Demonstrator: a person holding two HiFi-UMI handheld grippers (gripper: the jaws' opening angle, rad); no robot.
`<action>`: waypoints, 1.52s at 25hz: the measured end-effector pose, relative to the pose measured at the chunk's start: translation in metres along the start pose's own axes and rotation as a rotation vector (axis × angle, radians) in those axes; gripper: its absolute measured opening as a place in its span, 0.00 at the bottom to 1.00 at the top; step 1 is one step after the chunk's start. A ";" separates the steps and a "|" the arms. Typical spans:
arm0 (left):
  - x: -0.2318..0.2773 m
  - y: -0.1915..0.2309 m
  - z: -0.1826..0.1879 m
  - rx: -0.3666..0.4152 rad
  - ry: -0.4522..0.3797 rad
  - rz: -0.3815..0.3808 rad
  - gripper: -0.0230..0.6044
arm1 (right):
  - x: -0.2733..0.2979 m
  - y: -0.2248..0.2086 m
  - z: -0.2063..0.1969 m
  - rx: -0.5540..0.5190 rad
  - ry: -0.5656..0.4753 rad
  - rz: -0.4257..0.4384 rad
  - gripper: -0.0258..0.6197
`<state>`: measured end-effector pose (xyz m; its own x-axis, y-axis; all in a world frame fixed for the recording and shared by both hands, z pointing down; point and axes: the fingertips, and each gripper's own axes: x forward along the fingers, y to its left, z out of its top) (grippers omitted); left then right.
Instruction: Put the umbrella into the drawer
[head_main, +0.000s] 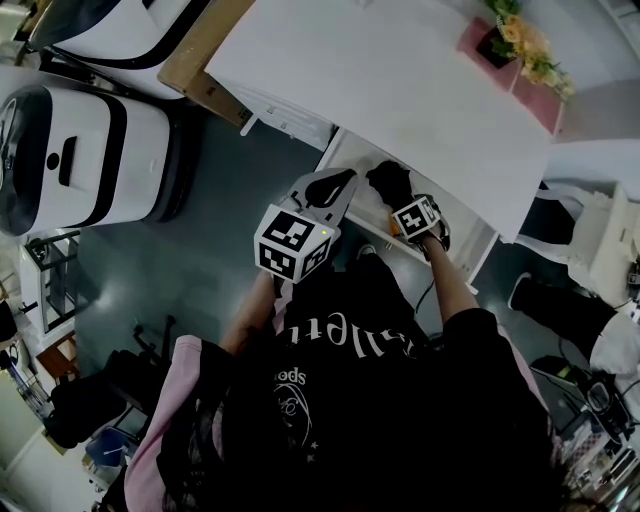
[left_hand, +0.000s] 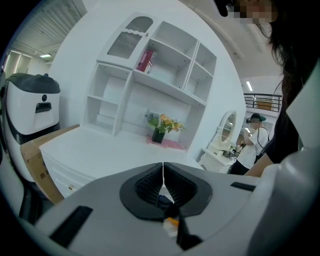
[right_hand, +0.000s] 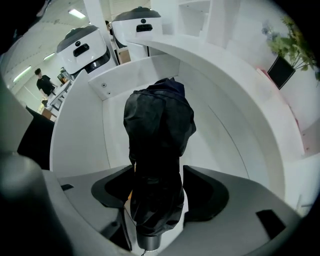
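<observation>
- Your right tongs (right_hand: 156, 197) are clenched on the folded black umbrella (right_hand: 159, 127), gripping it near the butt end, with the rest of it pointing away from the tongs.
- The umbrella sits within the walls of the open white drawer (right_hand: 80, 142). Whether it rests on the drawer's bottom cannot be made out.
- From the head view, the drawer (head_main: 352, 160) is pulled out from under the front edge of the white worktop (head_main: 400, 80).
- Your left tongs (left_hand: 163, 176) are closed tip to tip with nothing between them. They are raised just left of the drawer, apart from the umbrella.
- A pot of flowers (left_hand: 162, 126) stands at the back of the worktop, below a white shelf unit (left_hand: 150, 85).
- A white machine (head_main: 85, 160) stands on the floor to your left.
</observation>
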<state>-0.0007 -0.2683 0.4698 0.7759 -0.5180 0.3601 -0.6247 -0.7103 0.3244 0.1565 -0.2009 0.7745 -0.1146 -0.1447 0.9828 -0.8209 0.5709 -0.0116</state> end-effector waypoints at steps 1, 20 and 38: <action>0.000 0.000 0.000 0.001 0.000 -0.001 0.06 | -0.002 0.000 0.000 -0.002 -0.008 -0.007 0.49; 0.014 -0.015 0.011 0.008 -0.021 -0.098 0.07 | -0.110 -0.007 0.029 0.273 -0.331 -0.057 0.49; 0.021 -0.026 0.032 0.078 0.004 -0.255 0.06 | -0.308 -0.002 0.108 0.586 -1.061 -0.044 0.48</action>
<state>0.0345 -0.2763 0.4405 0.9068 -0.3159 0.2791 -0.4006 -0.8521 0.3368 0.1331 -0.2450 0.4515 -0.2565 -0.9017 0.3482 -0.9327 0.1364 -0.3339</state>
